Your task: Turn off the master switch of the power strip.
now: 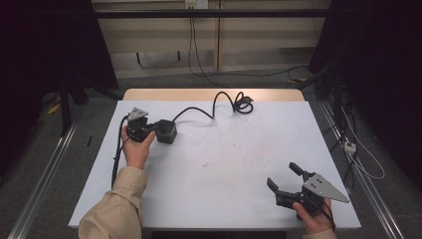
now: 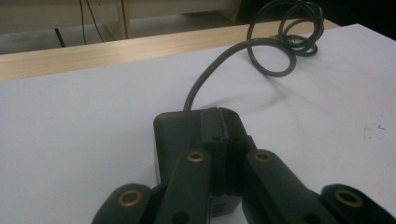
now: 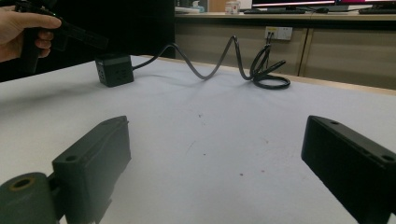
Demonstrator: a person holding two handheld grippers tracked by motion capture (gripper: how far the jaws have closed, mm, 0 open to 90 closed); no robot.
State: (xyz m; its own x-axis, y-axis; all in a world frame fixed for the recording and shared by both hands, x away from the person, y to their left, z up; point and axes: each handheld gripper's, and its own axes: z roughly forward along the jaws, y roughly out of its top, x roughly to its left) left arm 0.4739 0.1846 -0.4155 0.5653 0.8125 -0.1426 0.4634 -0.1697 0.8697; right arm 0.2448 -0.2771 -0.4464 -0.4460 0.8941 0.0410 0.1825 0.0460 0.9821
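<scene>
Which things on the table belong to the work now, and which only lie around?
In the work:
- left gripper, jaws together over the cube
- black socket cube
- its coiled cable

Lying about:
- right gripper, open over bare table
- floor cables behind the table

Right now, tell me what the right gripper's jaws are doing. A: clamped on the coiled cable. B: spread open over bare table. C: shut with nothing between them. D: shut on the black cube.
B: the right gripper has its jaws spread wide, with bare white table between them.
</scene>
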